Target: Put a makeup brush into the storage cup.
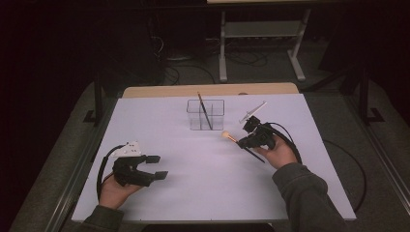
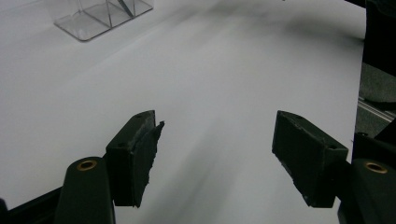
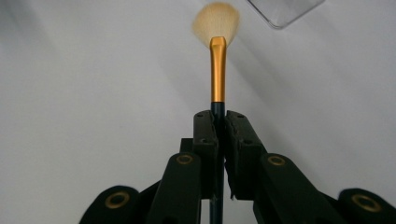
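We see the makeup brush (image 3: pixel 217 70) clamped in the right tongs (image 1: pixel 240 141), held by its dark handle just below the gold ferrule. In the right gripper view its long axis runs straight out ahead of the jaws, with the pale fan of bristles (image 3: pixel 216 21) at the far end. From the high view the bristle end (image 1: pixel 226 136) points left across the desk (image 1: pixel 193 193), toward the middle, while the handle's tail sticks out behind the tongs toward the person's right hand (image 1: pixel 278 153); part of the handle is hidden by the tongs. We cannot tell whether the bristles touch the desk.

Just beyond the brush stands a clear container (image 1: pixel 206 115), divided into compartments, and a thin dark brush (image 1: pixel 204 110) leans upright inside it. In the left gripper view the container (image 2: pixel 100 16) is cut off at the top edge.

The left tongs (image 1: pixel 155 166) rest low near the desk's front left, jaws wide apart with nothing between them.
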{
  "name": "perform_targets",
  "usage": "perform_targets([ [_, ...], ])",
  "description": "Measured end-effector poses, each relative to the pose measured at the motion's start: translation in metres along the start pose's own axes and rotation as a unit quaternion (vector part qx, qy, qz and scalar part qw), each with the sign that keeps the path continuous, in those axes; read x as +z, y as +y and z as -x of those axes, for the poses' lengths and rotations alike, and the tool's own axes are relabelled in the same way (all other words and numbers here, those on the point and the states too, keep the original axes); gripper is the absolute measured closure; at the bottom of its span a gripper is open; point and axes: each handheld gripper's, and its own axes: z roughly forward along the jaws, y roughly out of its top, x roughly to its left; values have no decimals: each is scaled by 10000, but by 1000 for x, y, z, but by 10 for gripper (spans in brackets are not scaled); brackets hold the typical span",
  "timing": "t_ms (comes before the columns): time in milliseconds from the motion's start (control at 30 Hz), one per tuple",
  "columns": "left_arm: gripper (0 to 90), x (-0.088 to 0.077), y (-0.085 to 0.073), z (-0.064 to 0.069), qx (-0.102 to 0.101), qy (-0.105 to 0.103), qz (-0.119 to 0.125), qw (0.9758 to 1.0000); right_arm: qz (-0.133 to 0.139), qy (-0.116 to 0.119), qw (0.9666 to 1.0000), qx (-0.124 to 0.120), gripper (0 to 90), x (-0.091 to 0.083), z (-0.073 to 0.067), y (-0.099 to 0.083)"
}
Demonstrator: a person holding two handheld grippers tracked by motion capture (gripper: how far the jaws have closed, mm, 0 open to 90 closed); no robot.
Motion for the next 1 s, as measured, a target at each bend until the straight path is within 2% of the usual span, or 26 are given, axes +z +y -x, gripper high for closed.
perform_targets([
  [133, 303, 2, 1, 1, -58, -42, 45, 10000, 75, 70, 9999, -75, 826, -4, -6, 0],
  [400, 309, 7, 5, 5, -44, -121, 68, 9999, 166, 139, 9992, -334, 825, -10, -22, 0],
  [533, 313, 9, 7, 7, -26, -155, 102, 9998, 263, 251, 9985, -401, 826, -11, -32, -1],
  [833, 314, 16, 15, 11, 78, -283, 31, 9996, 391, 401, 9960, -700, 825, -13, -48, -4],
  [1000, 318, 22, 22, 15, 61, -367, -38, 9993, 433, 502, 9943, -836, 826, -13, -57, -5],
])
